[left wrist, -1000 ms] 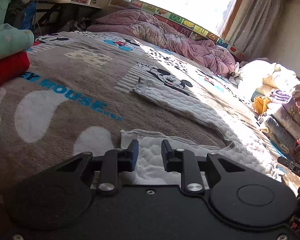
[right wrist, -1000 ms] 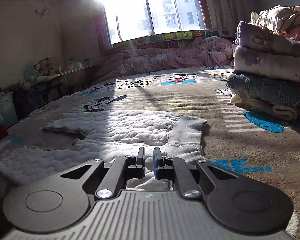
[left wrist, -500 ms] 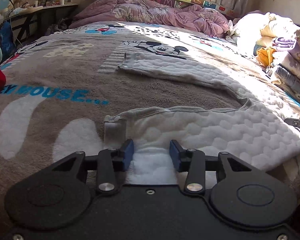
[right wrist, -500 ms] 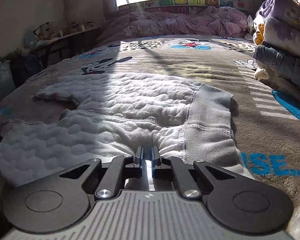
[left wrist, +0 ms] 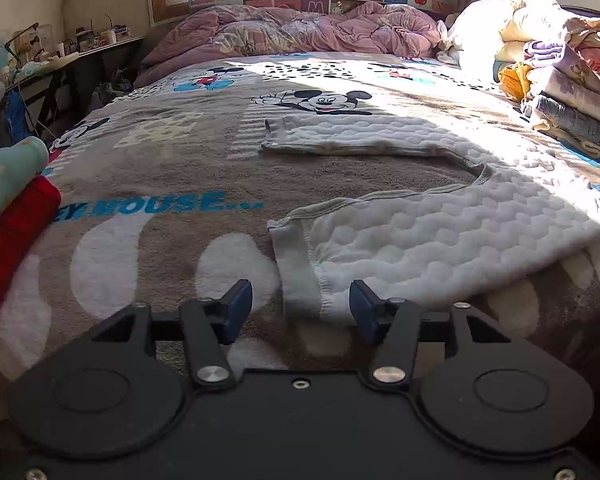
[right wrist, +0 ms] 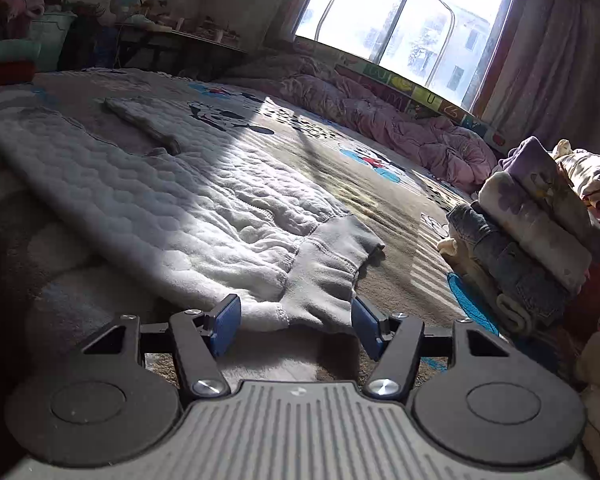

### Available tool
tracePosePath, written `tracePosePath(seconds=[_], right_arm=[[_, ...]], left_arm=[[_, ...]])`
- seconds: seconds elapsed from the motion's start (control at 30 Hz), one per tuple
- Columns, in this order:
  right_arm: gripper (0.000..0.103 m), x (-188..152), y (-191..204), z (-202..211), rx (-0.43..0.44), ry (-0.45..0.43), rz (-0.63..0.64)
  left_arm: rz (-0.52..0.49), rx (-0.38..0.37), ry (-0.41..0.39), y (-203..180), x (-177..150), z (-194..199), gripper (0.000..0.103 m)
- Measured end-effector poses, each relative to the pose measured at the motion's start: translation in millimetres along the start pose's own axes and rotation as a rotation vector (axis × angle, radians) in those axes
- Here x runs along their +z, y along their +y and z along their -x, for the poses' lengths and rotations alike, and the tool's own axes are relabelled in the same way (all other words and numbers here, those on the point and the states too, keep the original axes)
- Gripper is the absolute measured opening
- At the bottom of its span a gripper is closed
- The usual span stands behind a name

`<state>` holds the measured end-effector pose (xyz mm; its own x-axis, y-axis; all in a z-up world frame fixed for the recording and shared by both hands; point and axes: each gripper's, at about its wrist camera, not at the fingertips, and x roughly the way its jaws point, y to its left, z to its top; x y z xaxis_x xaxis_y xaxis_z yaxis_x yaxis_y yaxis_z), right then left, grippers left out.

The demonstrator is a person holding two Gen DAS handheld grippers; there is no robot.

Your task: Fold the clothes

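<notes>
A white quilted garment (left wrist: 440,236) with grey trim lies spread flat on the cartoon-print blanket (left wrist: 160,184). My left gripper (left wrist: 300,306) hovers at its near grey cuff edge, jaws opening, with the cuff lying between the blue pads untouched. In the right wrist view the same garment (right wrist: 172,196) stretches away to the left, and its grey ribbed band (right wrist: 328,268) lies just ahead of my right gripper (right wrist: 296,326). That gripper's jaws are opening too, the band's edge between the pads without being pressed.
A stack of folded clothes (right wrist: 532,236) stands on the right of the bed, also seen as the stack (left wrist: 568,92). Folded red and mint items (left wrist: 12,208) sit at the left. A pink duvet (left wrist: 300,32) lies under the window, with a cluttered desk (left wrist: 60,56) at the left wall.
Both grippers have let go of the garment and spread their jaws, the right one from fully shut. Both pulled back slightly and rolled; the garment now lies flat on the blanket.
</notes>
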<state>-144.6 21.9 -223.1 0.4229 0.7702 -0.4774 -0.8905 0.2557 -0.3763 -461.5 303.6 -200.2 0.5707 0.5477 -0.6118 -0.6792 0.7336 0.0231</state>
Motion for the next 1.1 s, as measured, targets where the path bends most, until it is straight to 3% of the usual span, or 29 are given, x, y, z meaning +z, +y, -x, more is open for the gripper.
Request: tracePosePath(seconds=[0.07, 0.23, 0.6, 0.7, 0.73, 0.77, 0.83, 0.9, 0.97, 1.0, 1.1], right_arm=[[0.061, -5, 8, 0, -0.015, 0.009, 0.073], [0.061, -14, 27, -8, -0.073, 0.001, 0.242], [0.056, -16, 39, -20, -0.112, -0.056, 0.339], [0.053, -14, 41, -23, -0.118, -0.067, 0.356], [0.052, -14, 42, -23, -0.120, -0.072, 0.364], [0.052, -13, 42, -24, -0.119, -0.073, 0.367], [0.052, -13, 41, -26, -0.113, -0.074, 0.363], [0.050, -11, 39, -27, -0.108, -0.076, 0.358], [0.025, -10, 36, -27, -0.101, -0.070, 0.349], [0.018, -9, 35, -27, -0.100, -0.066, 0.342], [0.013, 0, 25, -23, -0.084, -0.102, 0.279]], left_arm=[[-0.066, -0.043, -0.014, -4, 0, 7, 0.053], [-0.333, -0.032, -0.001, -27, -12, 3, 0.053], [-0.601, 0.033, -0.048, -50, -38, -19, 0.054], [-0.633, 0.040, -0.066, -48, -33, -21, 0.050], [-0.645, 0.047, -0.075, -48, -32, -22, 0.043], [-0.643, 0.057, -0.080, -47, -30, -24, 0.029], [-0.628, 0.065, -0.086, -46, -26, -26, 0.016], [-0.604, 0.062, -0.091, -45, -21, -27, 0.011], [-0.529, 0.052, -0.101, -39, -11, -24, 0.010], [-0.487, 0.040, -0.102, -35, -5, -24, 0.009], [-0.411, 0.031, -0.112, -28, 12, -22, 0.009]])
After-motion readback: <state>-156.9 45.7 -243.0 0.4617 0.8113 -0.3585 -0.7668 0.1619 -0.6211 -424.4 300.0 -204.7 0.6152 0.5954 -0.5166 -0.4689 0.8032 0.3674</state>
